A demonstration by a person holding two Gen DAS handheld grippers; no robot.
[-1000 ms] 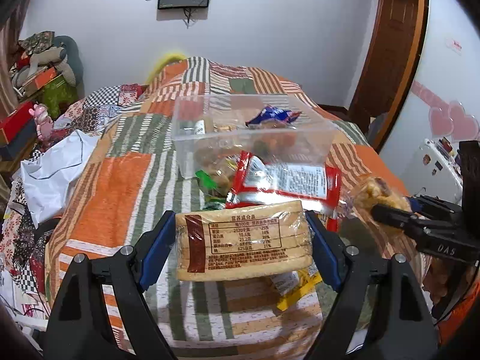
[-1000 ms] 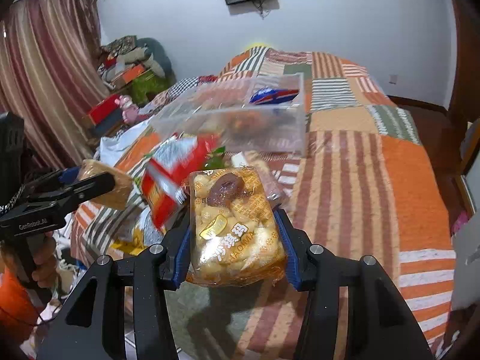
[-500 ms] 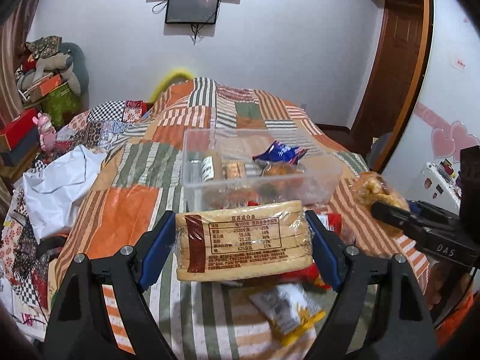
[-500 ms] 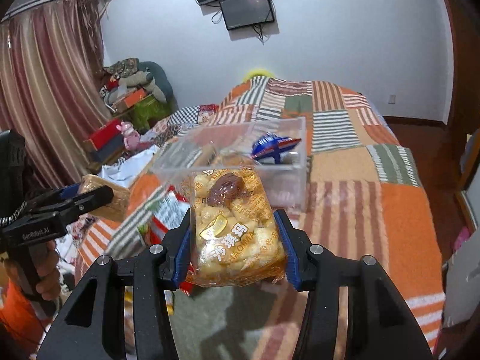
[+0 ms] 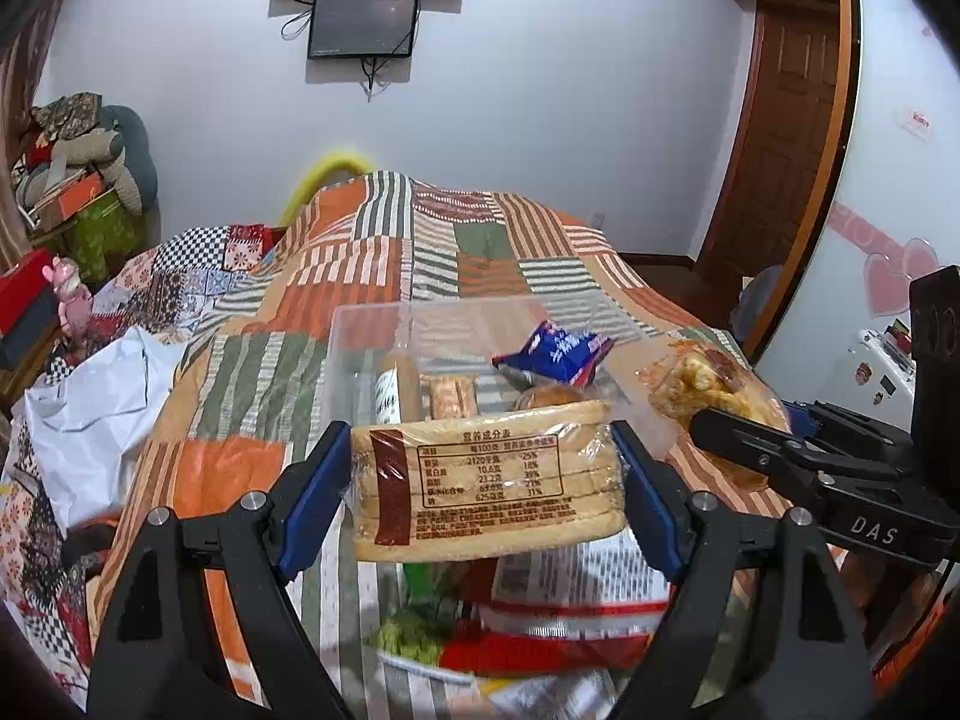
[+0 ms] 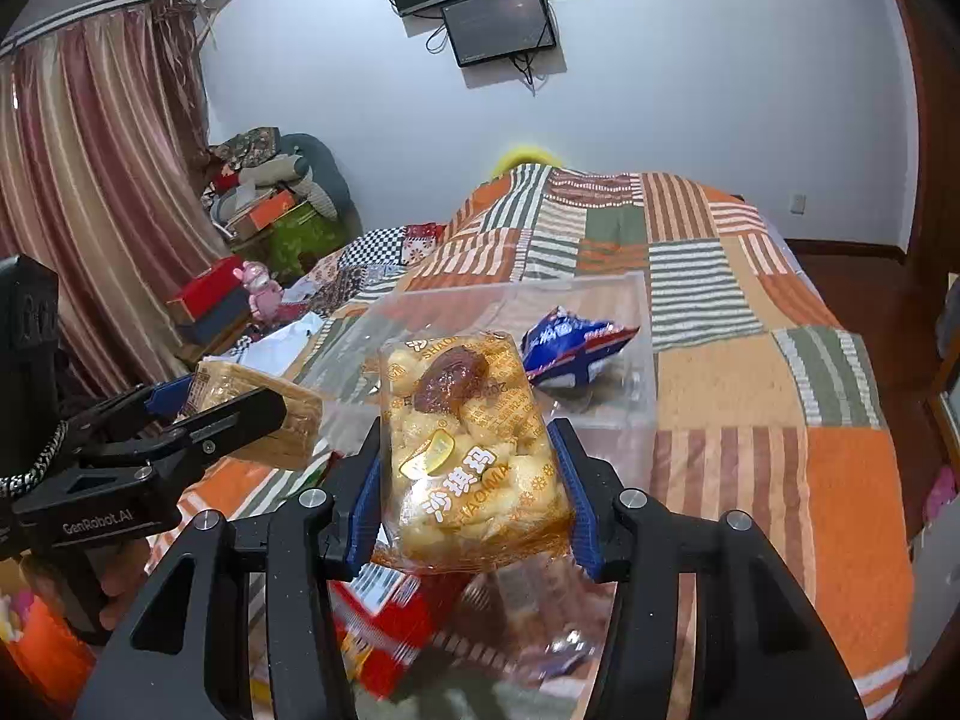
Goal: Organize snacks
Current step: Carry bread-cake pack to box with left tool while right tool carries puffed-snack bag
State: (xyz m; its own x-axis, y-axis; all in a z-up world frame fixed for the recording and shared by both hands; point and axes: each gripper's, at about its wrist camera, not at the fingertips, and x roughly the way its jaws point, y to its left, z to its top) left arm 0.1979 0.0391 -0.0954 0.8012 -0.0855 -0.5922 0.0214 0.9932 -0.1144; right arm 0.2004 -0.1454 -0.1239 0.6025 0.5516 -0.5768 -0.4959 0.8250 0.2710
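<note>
My left gripper (image 5: pixel 480 480) is shut on a pale cracker pack (image 5: pixel 486 477) with a nutrition label, held above the bed in front of the clear plastic box (image 5: pixel 360 336). My right gripper (image 6: pixel 468 474) is shut on a clear pack of yellow puffed snack (image 6: pixel 474 456), also held in front of the box (image 6: pixel 642 354). The box holds a blue packet (image 5: pixel 555 351), a small bottle (image 5: pixel 396 387) and other snacks. The right gripper's pack (image 5: pixel 705 381) shows in the left view; the left gripper's pack (image 6: pixel 282 414) shows in the right view.
Loose snacks lie on the patchwork bedspread (image 5: pixel 252 378) below the grippers, among them a red and white packet (image 5: pixel 576 600) and a green one (image 5: pixel 414 630). A white bag (image 5: pixel 90 414) lies at the bed's left edge. A wooden door (image 5: pixel 774 138) stands at the right.
Both grippers have lifted with their packs and moved forward toward the clear box, which now sits lower and closer in both views. Both stay shut on their packs.
</note>
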